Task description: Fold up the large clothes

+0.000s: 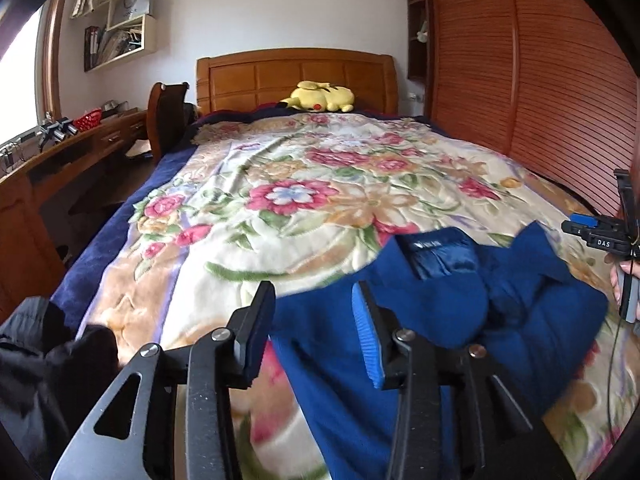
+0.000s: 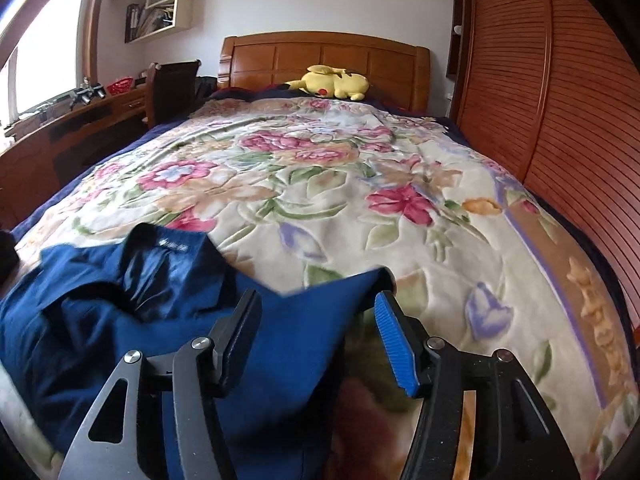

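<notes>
A dark blue garment (image 1: 460, 300) lies crumpled on the near part of the bed, its collar and shiny lining with a label (image 1: 436, 256) facing up. My left gripper (image 1: 314, 292) stands open over the garment's left edge; the cloth lies slack between the fingers, not pressed. In the right wrist view the same blue garment (image 2: 120, 312) spreads to the left. My right gripper (image 2: 318, 298) is open, with a blue cloth corner loose between its fingers. A hand (image 1: 620, 280) shows at the far right edge of the left wrist view.
A floral blanket (image 1: 320, 200) covers the bed. A yellow plush toy (image 1: 320, 98) rests by the wooden headboard (image 1: 296, 76). A slatted wardrobe (image 1: 520, 80) runs along the right side. A desk (image 1: 80, 144) and a chair stand at left. A black garment (image 1: 40, 360) lies at near left.
</notes>
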Tool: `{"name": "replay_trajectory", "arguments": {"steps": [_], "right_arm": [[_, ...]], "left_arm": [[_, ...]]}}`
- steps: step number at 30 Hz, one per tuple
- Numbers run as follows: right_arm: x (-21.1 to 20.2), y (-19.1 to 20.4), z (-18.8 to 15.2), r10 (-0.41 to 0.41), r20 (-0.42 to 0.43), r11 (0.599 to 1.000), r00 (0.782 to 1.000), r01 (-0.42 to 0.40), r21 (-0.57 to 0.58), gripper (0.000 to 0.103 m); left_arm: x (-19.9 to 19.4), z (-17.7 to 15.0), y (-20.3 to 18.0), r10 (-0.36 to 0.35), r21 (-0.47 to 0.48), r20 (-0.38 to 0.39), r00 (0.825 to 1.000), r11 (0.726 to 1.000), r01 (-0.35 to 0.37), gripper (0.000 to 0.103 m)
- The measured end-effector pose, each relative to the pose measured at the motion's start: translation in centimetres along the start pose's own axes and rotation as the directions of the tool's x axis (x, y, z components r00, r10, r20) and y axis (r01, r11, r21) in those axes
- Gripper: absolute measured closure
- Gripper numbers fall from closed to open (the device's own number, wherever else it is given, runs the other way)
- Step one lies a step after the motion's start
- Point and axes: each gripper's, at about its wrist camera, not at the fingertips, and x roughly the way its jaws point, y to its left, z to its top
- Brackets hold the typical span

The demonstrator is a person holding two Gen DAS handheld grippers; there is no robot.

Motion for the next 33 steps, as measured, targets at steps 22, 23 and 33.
{"name": "replay_trajectory", "arguments": {"steps": [22, 23, 33], "right_arm": [[-14.7, -0.8, -6.7, 0.124, 0.049, 0.991, 0.991, -0.126, 0.04, 0.037], [-15.5, -0.8, -6.4, 0.124, 0.059, 0.991, 0.991, -0.126, 0.036, 0.037], [-18.1, 0.5, -7.3, 0.094, 0.049, 0.996, 0.994, -0.094, -0.005, 0.035]], "left_arm": [[-2.6, -9.6, -1.4, -0.087, -0.013, -0.14, 0.986, 0.996, 0.086, 0.028], [-2.7, -9.6, -1.4, -0.088, -0.013, -0.139, 0.986, 0.996, 0.087, 0.028], [-3.5, -10.4, -1.7, -0.092, -0.002, -0.15, 0.984, 0.996, 0.093, 0.028]]}}
